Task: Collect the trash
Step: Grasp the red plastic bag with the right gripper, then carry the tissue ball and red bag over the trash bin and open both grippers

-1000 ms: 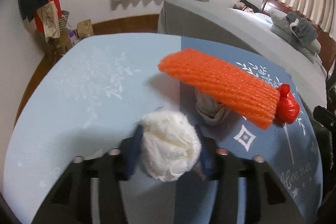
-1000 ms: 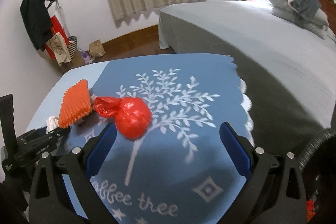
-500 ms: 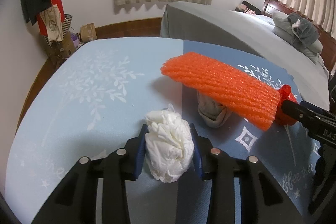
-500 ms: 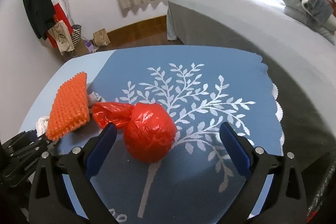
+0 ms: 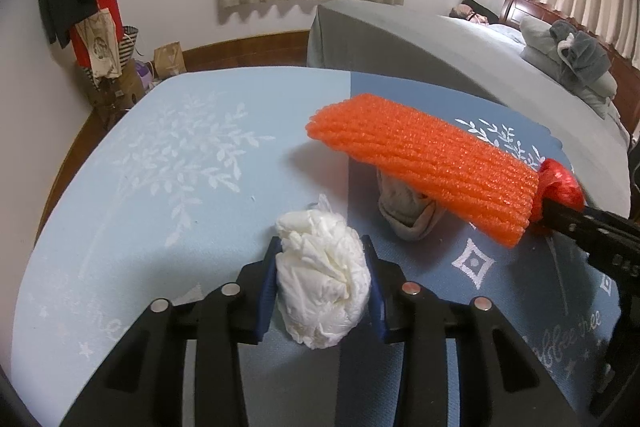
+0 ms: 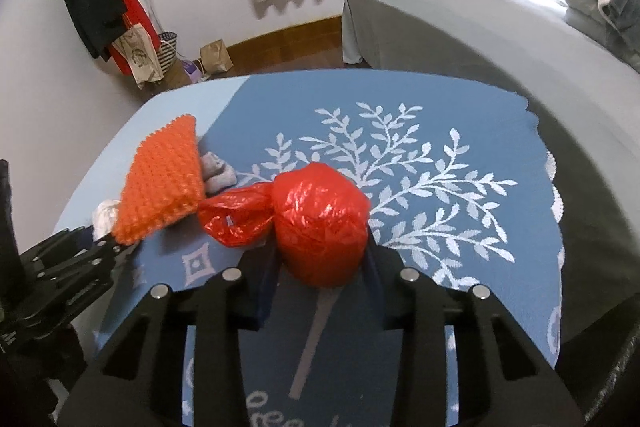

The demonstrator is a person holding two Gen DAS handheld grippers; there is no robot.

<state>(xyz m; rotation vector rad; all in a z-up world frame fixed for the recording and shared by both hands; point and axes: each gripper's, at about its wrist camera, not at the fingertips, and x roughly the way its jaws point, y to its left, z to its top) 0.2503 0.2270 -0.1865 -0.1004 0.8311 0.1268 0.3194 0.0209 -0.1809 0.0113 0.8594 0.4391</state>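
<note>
My left gripper [image 5: 322, 267] is shut on a crumpled white tissue wad [image 5: 322, 287] just above the blue tablecloth [image 5: 160, 167]. My right gripper [image 6: 322, 251] is shut on a red plastic bag ball [image 6: 322, 219]; its twisted tail [image 6: 236, 215] trails left. The red bag also shows at the right in the left wrist view [image 5: 560, 183]. An orange foam net sleeve [image 5: 424, 159] lies propped on a grey crumpled cloth [image 5: 404, 211] between the two grippers. The sleeve also shows in the right wrist view [image 6: 164, 179].
The table [image 6: 440, 155] is covered by a light-blue and dark-blue cloth with a white leaf print. A grey bed [image 6: 460, 27] stands behind it. Bags and hanging coats [image 5: 92, 27] stand by the far left wall.
The right gripper moved forward and closed on the red bag ball. The left gripper squeezed tighter on the white tissue wad and drew back a little.
</note>
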